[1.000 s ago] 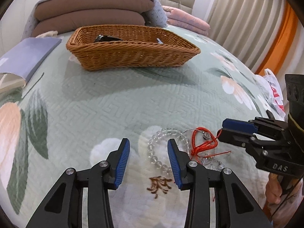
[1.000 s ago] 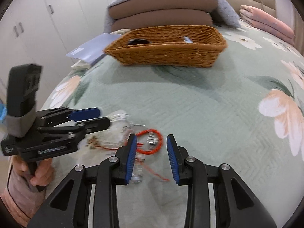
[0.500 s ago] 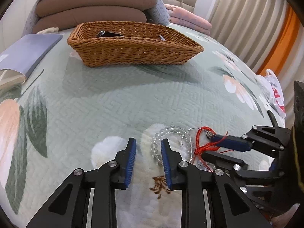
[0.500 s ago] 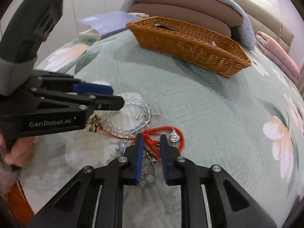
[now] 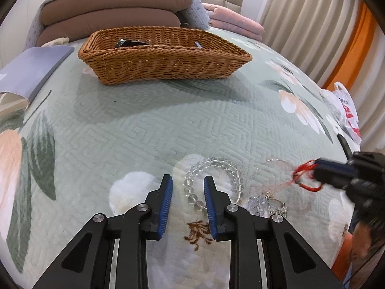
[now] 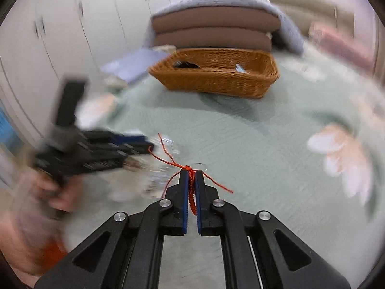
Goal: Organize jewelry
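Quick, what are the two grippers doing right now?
Left gripper: open, jaws around the clear bead bracelet, not squeezing.
Right gripper: shut on the red cord.

The left wrist view looks forward and down along its own fingers, close above a green floral bedspread (image 5: 168, 125), toward a wicker basket (image 5: 163, 65) farther up the bed. The right wrist view, blurred, faces the same basket (image 6: 216, 77) from the other side. Each view catches the other gripper at its edge; both share basket, bedspread and stacked cushions (image 5: 113, 7).
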A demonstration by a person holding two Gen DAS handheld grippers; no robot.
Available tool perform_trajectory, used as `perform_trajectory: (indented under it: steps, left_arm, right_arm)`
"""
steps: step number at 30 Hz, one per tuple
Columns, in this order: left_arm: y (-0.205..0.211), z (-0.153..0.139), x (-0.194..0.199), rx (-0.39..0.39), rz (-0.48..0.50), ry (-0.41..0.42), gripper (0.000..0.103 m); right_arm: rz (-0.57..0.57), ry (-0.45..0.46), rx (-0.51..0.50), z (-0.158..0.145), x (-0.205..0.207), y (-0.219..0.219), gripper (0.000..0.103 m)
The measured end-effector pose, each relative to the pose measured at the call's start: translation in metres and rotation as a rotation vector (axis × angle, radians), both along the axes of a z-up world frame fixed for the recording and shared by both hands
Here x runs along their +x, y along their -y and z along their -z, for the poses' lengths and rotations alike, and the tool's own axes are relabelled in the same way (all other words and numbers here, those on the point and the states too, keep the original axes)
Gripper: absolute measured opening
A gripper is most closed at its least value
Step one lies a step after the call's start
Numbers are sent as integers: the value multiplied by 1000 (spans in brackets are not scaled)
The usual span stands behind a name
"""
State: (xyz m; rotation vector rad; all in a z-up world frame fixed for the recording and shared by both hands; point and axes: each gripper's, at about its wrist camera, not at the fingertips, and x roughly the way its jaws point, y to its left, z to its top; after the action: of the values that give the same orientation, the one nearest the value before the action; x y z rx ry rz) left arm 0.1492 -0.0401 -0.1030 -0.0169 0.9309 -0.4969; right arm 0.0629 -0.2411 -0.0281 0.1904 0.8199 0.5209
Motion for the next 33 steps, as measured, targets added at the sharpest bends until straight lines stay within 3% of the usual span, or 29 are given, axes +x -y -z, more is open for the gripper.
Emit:
perform_trajectory:
  steps: [4, 5, 12, 15, 18, 21, 23, 24, 29, 33]
  left_arm:
    - [0, 0, -1, 4, 2, 4, 27]
    - [0, 0, -1, 5, 3, 4, 27]
    - [1, 1, -2, 10, 6, 6, 27]
    - [2, 1, -2, 13, 9, 7, 27]
    - [3, 1, -2, 21, 12, 11, 27]
    - [4, 1, -3, 24, 13, 13, 27]
    - [4, 1, -3, 21, 13, 11, 27]
    - [4, 1, -3, 20, 13, 11, 27]
    - [4, 2, -3, 25, 14, 14, 27]
    - [5, 2, -3, 26, 15, 16, 27]
  right_arm:
    - [-5, -68, 223, 5, 5, 30, 6]
    - [13, -75, 228, 7, 6, 32, 6]
    - [245, -77, -144, 34, 12, 36, 6]
    - [255, -119, -89, 43, 14, 45, 6]
    - [320, -127, -108, 44, 14, 57, 12]
    - [357, -75, -118, 34, 3, 64, 22]
    - [366, -19, -150, 22, -8, 60, 45]
    - [366, -3, -160, 20, -12, 60, 47]
    - [283, 3, -146, 21, -30, 35, 47]
    - [284, 4, -246, 35, -27, 4, 46]
